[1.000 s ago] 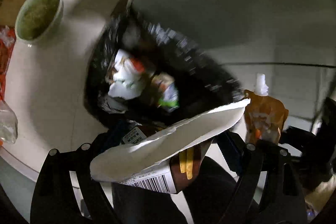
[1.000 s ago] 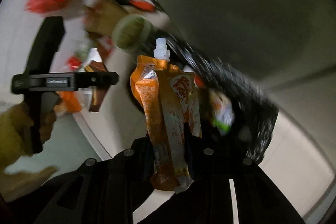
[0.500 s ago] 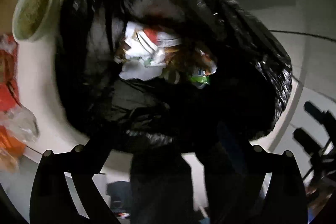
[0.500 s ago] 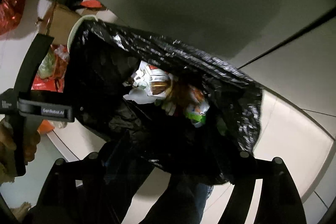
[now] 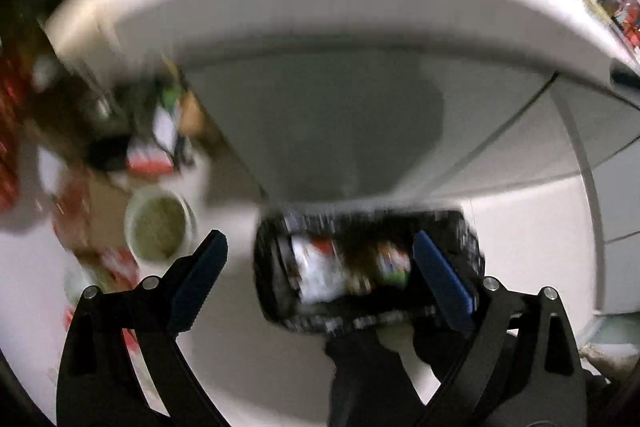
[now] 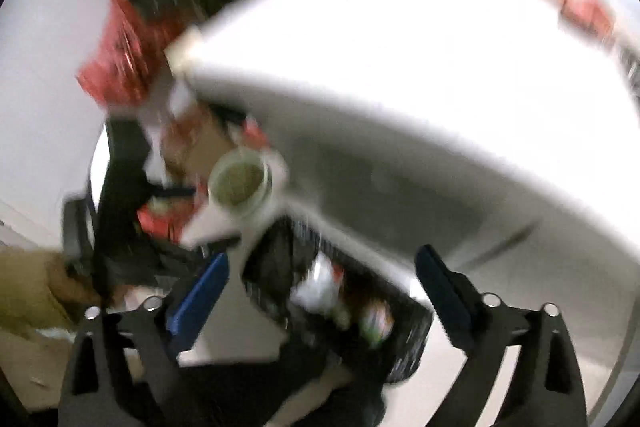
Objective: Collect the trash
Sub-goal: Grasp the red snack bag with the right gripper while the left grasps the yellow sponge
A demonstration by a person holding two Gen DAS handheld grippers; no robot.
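A black trash bag (image 5: 272, 291) stands open on the floor far below both grippers, with white and coloured wrappers (image 5: 320, 267) inside. My left gripper (image 5: 320, 263) is open high above it, and nothing sits between its blue pads (image 5: 200, 267). In the right wrist view the same bag (image 6: 408, 343) lies low in the frame with its wrappers (image 6: 316, 283) showing. The right gripper (image 6: 320, 287) is empty and its jaws are opening wide. Both views are blurred by motion.
A pale cup of green contents (image 5: 158, 227) (image 6: 240, 183) stands on the floor left of the bag, among red wrappers (image 6: 120, 59) and cardboard. A white table (image 5: 320, 7) (image 6: 440, 67) overhangs the bag. A person's hand (image 6: 36, 291) shows at the left edge.
The left gripper has dropped its paper plate and brown packet, the right its orange pouch, into the bag. Both opened and rose, so the bag now looks small and low.
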